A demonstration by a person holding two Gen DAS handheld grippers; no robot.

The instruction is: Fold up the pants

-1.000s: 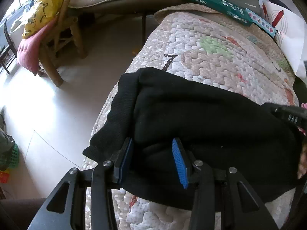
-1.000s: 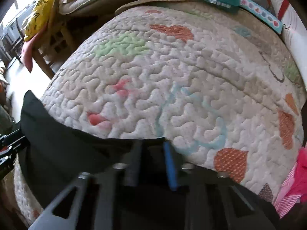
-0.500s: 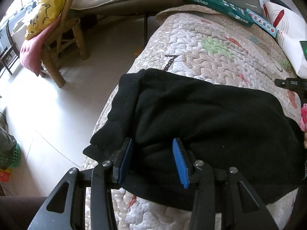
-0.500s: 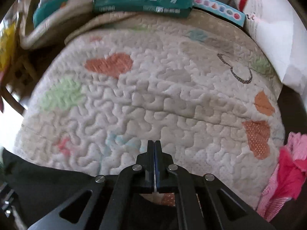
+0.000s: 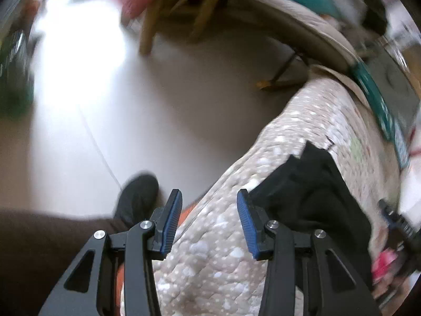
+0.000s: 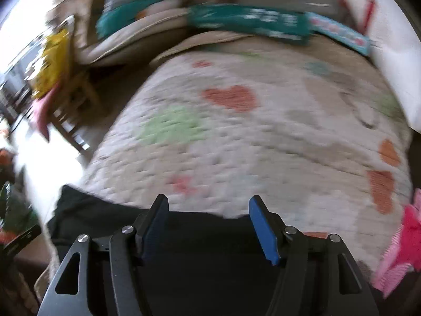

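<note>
The black pants [image 5: 310,197] lie folded on the quilted bed cover [image 5: 302,121], near its edge. My left gripper [image 5: 208,197] hangs open over that edge, just left of the pants, with nothing between its blue pads. In the right wrist view the pants [image 6: 200,239] spread dark beneath my right gripper [image 6: 208,202]. Its jaws are opening wide and the pads do not press on the cloth. Part of the right gripper's frame [image 5: 397,223] shows at the right edge of the left wrist view. Both views are blurred by motion.
Pale floor [image 5: 131,105] runs left of the bed, where a person's dark-socked foot [image 5: 136,197] stands. A wooden chair [image 5: 171,13] with pink cloth is beyond. A teal box [image 6: 250,21] and white pillow [image 6: 394,52] line the far side; a pink garment [image 6: 405,237] lies right.
The left gripper swung left off the pants and rolled, so it now looks over the bed edge and floor. The right gripper, shut half a second ago, has opened above the pants.
</note>
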